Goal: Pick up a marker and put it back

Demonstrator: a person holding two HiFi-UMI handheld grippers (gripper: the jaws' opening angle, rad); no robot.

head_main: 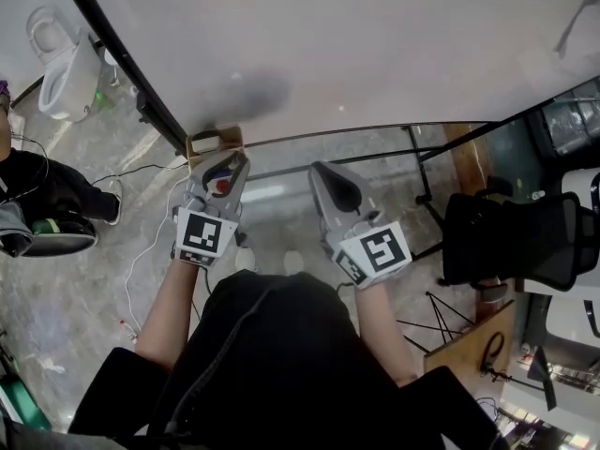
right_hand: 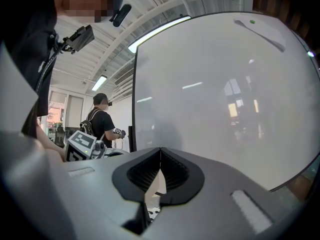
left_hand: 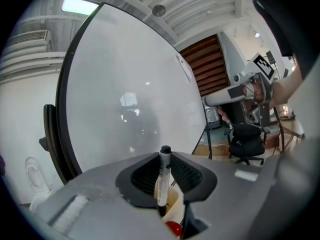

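A white marker [left_hand: 162, 181] with a black cap stands upright between the jaws of my left gripper [left_hand: 165, 160], which is shut on it. Just beneath it sits a small brown cardboard holder [left_hand: 172, 200], with a red round thing [left_hand: 173, 228] showing lower down. In the head view the left gripper [head_main: 228, 169] points at that holder [head_main: 214, 142], which sits by the lower edge of the whiteboard [head_main: 356, 45]. My right gripper [head_main: 330, 184] hovers beside it to the right. Its jaws [right_hand: 160, 154] meet at the tips with nothing between them.
The whiteboard's black frame and stand legs [head_main: 422, 172] run below the board. A black office chair [head_main: 525, 237] stands at the right and a wooden panel [head_main: 469, 345] at the lower right. A white object [head_main: 66, 68] and cables lie on the floor at the left. Another person [right_hand: 100, 120] stands far off.
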